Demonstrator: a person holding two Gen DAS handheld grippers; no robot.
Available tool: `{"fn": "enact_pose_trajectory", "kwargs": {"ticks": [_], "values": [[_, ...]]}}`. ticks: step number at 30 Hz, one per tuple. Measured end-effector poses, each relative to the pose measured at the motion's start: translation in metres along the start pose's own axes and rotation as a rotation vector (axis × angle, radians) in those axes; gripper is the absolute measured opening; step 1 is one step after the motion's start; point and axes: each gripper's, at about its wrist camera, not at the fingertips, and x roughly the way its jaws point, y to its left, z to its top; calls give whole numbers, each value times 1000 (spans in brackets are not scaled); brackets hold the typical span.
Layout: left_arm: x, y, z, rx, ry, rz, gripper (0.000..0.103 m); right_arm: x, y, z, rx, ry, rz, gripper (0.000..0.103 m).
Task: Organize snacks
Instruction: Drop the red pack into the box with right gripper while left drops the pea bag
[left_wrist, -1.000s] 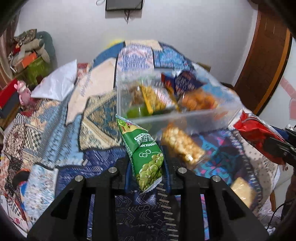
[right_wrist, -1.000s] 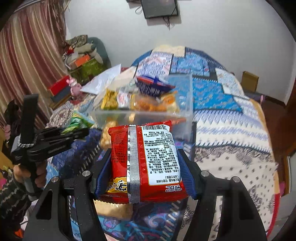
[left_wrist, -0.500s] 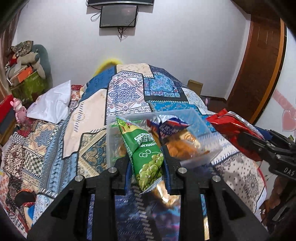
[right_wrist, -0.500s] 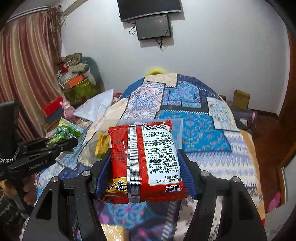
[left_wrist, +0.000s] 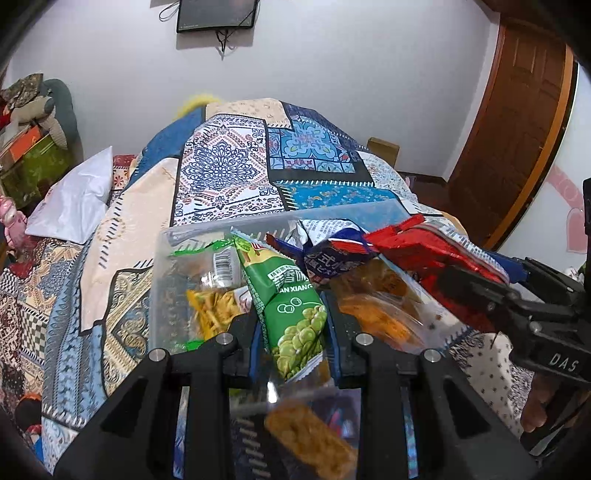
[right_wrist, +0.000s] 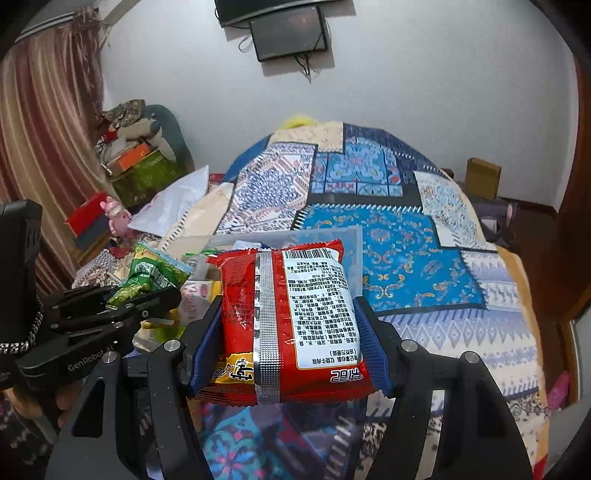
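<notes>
My left gripper (left_wrist: 291, 332) is shut on a green pea snack bag (left_wrist: 291, 306), held over the near side of a clear plastic bin (left_wrist: 173, 240) on the bed. The bin holds a yellow strips pack (left_wrist: 216, 310), an orange snack pack (left_wrist: 373, 306) and a blue-and-white pack (left_wrist: 332, 254). My right gripper (right_wrist: 288, 332) is shut on a red noodle packet (right_wrist: 284, 321), just in front of the bin's far wall (right_wrist: 351, 240). In the left wrist view the right gripper (left_wrist: 491, 291) comes in from the right with the red packet (left_wrist: 417, 247). In the right wrist view the left gripper (right_wrist: 122, 302) holds the green bag (right_wrist: 147, 277).
A golden snack bar (left_wrist: 314, 443) lies on the patchwork quilt (left_wrist: 229, 170) below my left gripper. A white pillow (left_wrist: 74, 199) and stacked boxes (right_wrist: 136, 162) sit at the left. A cardboard box (right_wrist: 482, 177) and a wooden door (left_wrist: 517, 129) are at the right.
Both grippers have moved forward over the bed toward the bin with their packets still held. The bin now sits right under the fingertips, and the right gripper has closed in beside the left.
</notes>
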Motion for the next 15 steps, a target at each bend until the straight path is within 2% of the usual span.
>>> {"fn": "enact_pose_trajectory", "kwargs": {"ticks": [5, 7, 8, 9, 15], "values": [[17, 4, 3, -12, 2, 12, 28, 18, -3, -2, -12, 23, -13, 64], [23, 6, 5, -20, 15, 23, 34, 19, -2, -3, -15, 15, -12, 66], [26, 8, 5, -29, 30, 27, 47, 19, -1, -3, -20, 14, -23, 68], [27, 10, 5, -39, 34, 28, 58, 20, 0, -3, -27, 23, -37, 74], [12, 10, 0, -43, 2, 38, 65, 21, 6, -7, -66, 72, -80, 79]]}}
